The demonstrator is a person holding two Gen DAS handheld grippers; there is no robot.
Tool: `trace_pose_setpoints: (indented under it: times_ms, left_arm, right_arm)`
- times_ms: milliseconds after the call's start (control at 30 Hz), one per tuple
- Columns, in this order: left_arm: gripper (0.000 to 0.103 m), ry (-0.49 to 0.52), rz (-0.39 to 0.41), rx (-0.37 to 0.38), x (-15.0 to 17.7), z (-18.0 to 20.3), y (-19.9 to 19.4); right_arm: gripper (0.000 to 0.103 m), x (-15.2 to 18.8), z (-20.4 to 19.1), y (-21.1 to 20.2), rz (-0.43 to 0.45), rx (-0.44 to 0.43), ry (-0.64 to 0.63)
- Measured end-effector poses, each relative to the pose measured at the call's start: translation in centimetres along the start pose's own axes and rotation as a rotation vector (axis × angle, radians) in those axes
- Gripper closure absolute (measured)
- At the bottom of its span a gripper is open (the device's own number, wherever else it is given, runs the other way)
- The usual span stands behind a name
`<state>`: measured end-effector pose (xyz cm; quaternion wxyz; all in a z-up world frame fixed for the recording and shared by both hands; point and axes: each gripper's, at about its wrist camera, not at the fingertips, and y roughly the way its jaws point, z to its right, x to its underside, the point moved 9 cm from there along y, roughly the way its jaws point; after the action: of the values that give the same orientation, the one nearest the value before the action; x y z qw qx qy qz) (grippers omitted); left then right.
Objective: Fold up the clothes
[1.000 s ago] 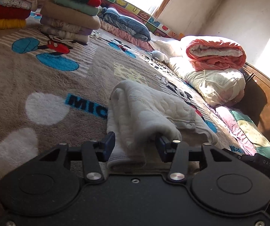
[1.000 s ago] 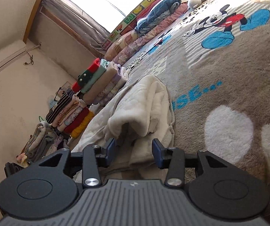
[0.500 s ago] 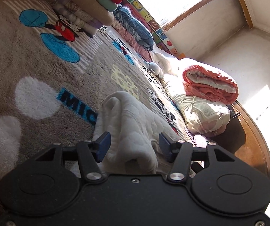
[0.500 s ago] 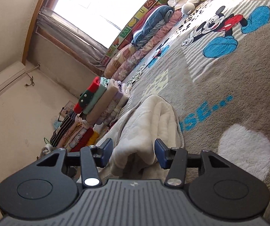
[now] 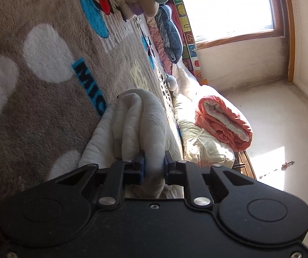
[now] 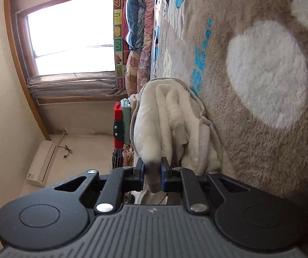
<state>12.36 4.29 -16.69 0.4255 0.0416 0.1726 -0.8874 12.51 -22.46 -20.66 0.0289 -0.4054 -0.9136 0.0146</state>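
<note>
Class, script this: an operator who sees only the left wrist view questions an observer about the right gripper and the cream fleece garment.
Operator: Does the right gripper have cloth?
Observer: Yes. The right gripper is closing, and its fingers press a fold of the cream fleece garment.
Operator: What lies beyond it?
Observer: A white wall-mounted air conditioner, on the wall past the garment.
</note>
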Motion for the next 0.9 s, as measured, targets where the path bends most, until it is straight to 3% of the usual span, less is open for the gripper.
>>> trace_pose_setpoints:
  times_ms: [233,367,533,667,700,767,800,833,900]
  left_arm:
    - [0.090,-0.006,-0.037,-0.042,0.3,-0.9,-0.4]
    - [0.090,0.037,-0.034,0.056,0.5,2.0,-1.5]
    - [0.090,0.058,-0.038,-0.047,0.9,-0.2,-0.9]
    - [0.090,0.107,-0.009,-0.027,0.1,0.6,-1.8]
    - [0.090,0.104,-0.010,-0.026,0.1,0.5,-1.8]
    - [0.090,0.096,-0.016,-0.022,0.3,0.4,-1.7]
    - [0.090,0.095,-0.020,-0.017,0.4,0.4,-1.6]
    - [0.090,0.094,-0.023,-0.013,0.4,0.5,-1.6]
    - [0.090,0.092,-0.026,-0.008,0.6,0.6,-1.5]
  right_arm:
    - [0.087,0.0,1.0,-0.5,-0.007,0.048,-0.030]
    - [0.087,0.3,-1.6,-1.4,-0.004,0.025,-0.136]
    - [0.087,-0.1,-2.1,-1.8,-0.007,0.048,-0.190]
    - [0.086,-0.2,-2.5,-2.4,0.010,0.081,-0.247]
    - [0.084,-0.4,-3.2,-2.7,0.030,0.090,-0.291]
    - [0.068,-1.0,-4.7,-3.0,0.076,0.111,-0.382]
    - [0.052,-1.3,-5.4,-3.1,0.102,0.123,-0.429]
    - [0.044,-1.5,-5.8,-2.6,0.095,0.124,-0.455]
    - [0.046,-1.6,-6.3,-1.4,0.082,0.131,-0.515]
